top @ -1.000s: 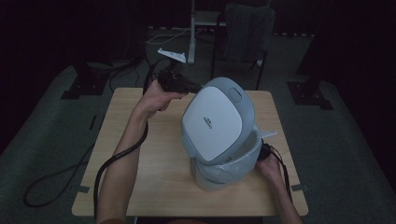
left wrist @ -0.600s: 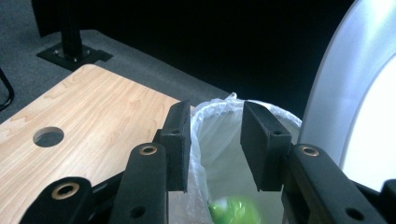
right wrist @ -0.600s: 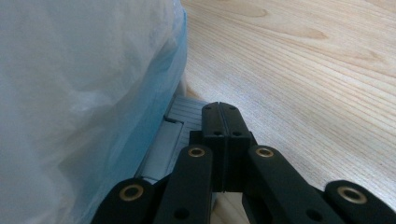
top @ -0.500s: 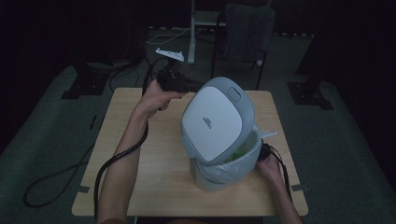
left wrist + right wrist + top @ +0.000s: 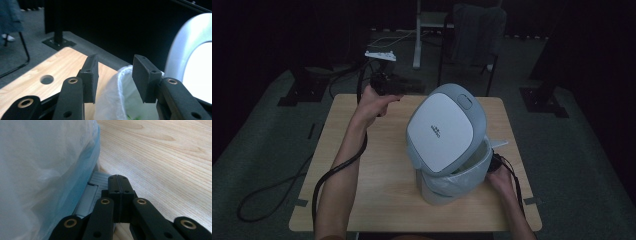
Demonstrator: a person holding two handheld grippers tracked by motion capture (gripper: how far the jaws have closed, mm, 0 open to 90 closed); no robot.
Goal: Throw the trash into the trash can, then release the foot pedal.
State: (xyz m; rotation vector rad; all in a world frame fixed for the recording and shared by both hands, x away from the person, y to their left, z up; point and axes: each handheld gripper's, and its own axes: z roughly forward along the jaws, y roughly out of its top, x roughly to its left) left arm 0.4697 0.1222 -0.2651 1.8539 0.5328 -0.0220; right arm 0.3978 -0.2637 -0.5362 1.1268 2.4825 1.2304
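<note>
Pressing my right gripper (image 5: 120, 187), jaws closed flat together with nothing between them, onto the grey pedal (image 5: 93, 192) at the near right foot of the bin (image 5: 447, 186). Its lid (image 5: 444, 131) stands raised above the white liner (image 5: 117, 95). My left gripper (image 5: 116, 77), jaws parted and empty, hovers at the table's (image 5: 362, 200) far left.
</note>
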